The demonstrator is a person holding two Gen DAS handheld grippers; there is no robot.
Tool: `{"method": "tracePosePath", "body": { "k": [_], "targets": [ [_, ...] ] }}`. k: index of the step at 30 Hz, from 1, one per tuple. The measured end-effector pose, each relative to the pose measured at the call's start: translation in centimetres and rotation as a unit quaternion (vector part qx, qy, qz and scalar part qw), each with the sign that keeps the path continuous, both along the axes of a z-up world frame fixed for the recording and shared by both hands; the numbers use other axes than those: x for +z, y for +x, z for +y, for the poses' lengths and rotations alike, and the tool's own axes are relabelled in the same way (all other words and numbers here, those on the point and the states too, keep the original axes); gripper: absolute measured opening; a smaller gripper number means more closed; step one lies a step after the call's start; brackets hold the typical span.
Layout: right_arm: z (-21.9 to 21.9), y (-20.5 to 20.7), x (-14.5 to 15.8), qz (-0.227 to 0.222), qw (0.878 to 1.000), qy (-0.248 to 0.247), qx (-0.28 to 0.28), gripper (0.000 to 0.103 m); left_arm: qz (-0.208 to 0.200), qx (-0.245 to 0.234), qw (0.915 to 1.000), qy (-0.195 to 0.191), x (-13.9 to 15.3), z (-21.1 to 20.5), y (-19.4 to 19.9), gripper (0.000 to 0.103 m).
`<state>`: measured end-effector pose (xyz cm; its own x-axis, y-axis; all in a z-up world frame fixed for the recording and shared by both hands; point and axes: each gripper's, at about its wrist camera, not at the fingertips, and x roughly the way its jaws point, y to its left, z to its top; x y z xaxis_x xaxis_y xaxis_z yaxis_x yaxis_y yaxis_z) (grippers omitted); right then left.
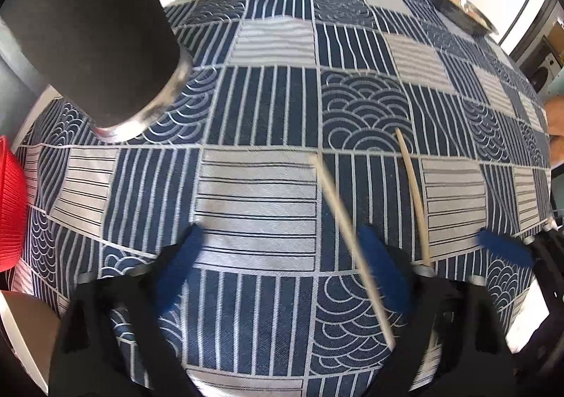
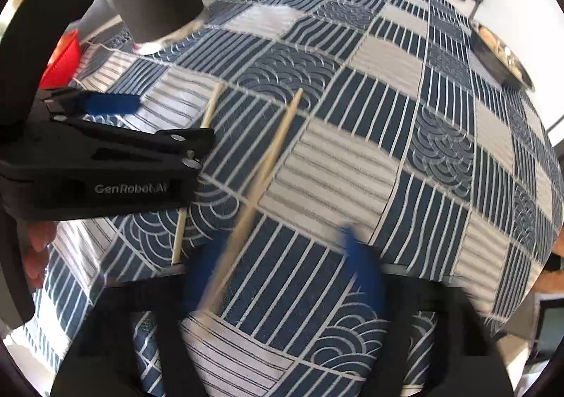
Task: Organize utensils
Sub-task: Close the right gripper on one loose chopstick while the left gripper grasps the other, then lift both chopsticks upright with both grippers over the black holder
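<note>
Plainly, left chopstick point(image 1: 338, 213) lies lengthwise within left gripper point(image 1: 283, 256), against its right finger, right chopstick point(image 2: 275, 147) likewise within right gripper point(image 2: 282, 273), against its left finger; both jaws released, nothing pinched.

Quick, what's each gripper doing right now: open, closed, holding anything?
Left gripper: open, first chopstick between its fingers, not clamped.
Right gripper: open, second chopstick between its fingers, not clamped.
</note>
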<state>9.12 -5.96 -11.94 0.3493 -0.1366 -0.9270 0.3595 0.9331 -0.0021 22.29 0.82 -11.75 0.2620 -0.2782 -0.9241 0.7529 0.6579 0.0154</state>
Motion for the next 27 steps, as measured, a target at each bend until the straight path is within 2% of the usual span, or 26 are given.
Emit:
{"method": "tracePosePath", "body": {
  "k": [1, 3, 5, 6, 10, 13, 17, 20, 27],
  "targets": [
    [-0.4, 0.0, 0.1, 0.004, 1.0, 0.004, 0.001, 0.005, -0.003, 0.0, 1.0, -0.004, 0.3, 0.2, 0.2, 0.061],
    [-1.5, 0.0, 0.2, 0.01, 1.0, 0.024, 0.007, 0.005, 0.002, 0.008, 0.9999, -0.006, 0.7, 0.9, 1.1, 0.029],
    [-2.5, -0.1, 0.3, 0.014, 0.999, 0.045, 0.01, 0.004, 0.019, 0.027, 0.9993, -0.015, 0.8, 1.9, 2.1, 0.01],
    [-2.8, -0.1, 0.3, 0.017, 0.999, 0.046, 0.008, 0.004, 0.039, 0.041, 0.998, -0.027, 0.9, 2.6, 2.8, 0.007],
    [-4.6, -0.5, 0.8, 0.02, 0.998, 0.064, 0.01, 0.004, 0.073, 0.061, 0.9947, -0.04, 0.9, 4.2, 3.3, 0.005],
    [-5.8, -0.5, 1.6, 0.025, 0.998, 0.059, 0.025, 0.004, 0.09, 0.085, 0.9911, -0.048, 0.8, 5.6, 2.9, 0.005],
    [-7.5, -0.2, 2.6, 0.032, 0.996, 0.063, 0.051, 0.005, 0.095, 0.12, 0.9877, -0.034, 0.7, 7.5, 2.4, 0.005],
    [-8.4, -0.1, 3.1, 0.036, 0.995, 0.065, 0.07, 0.005, 0.105, 0.167, 0.9798, -0.036, 0.7, 9.5, 2.2, 0.005],
    [-10.6, 0.5, 4.4, 0.031, 0.991, 0.06, 0.113, 0.005, 0.101, 0.229, 0.9681, -0.017, 1.5, 12.9, 0.8, 0.005]
  ]
}}
